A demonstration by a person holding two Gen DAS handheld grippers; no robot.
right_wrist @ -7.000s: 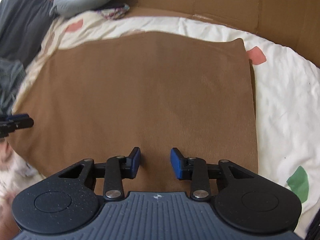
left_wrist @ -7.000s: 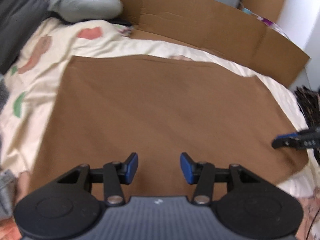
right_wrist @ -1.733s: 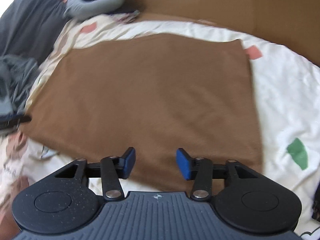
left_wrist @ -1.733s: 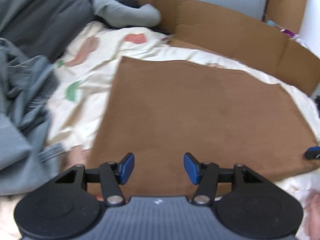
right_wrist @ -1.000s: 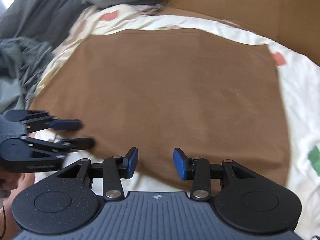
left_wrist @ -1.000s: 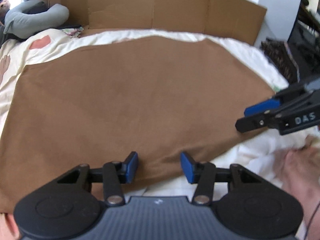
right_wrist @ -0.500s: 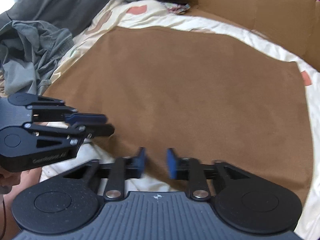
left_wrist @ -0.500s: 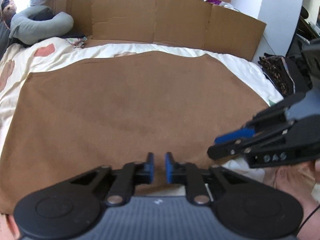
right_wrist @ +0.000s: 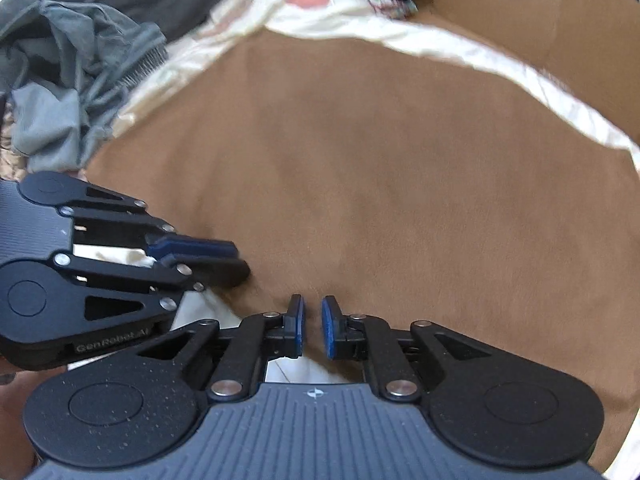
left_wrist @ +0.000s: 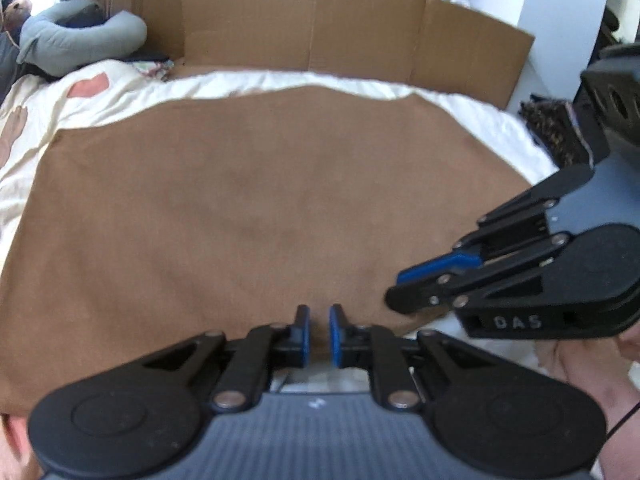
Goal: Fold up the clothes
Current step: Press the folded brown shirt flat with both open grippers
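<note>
STEP: lift near hem | ITEM: flat brown rectangular cloth (left_wrist: 260,208) spread on cream bed sheet (left_wrist: 472,108), extending away from both claws | LEFT claw (left_wrist: 318,338): clenched on near hem | RIGHT claw (right_wrist: 311,330): clenched on same hem, just beside.

Plain brown cloth (left_wrist: 248,208), cream bedsheet (left_wrist: 132,92) with reddish patches, grey garment (right_wrist: 68,80)

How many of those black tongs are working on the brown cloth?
2. The left tongs and the right tongs sit side by side at the near edge of the brown cloth, each closed on its hem.
</note>
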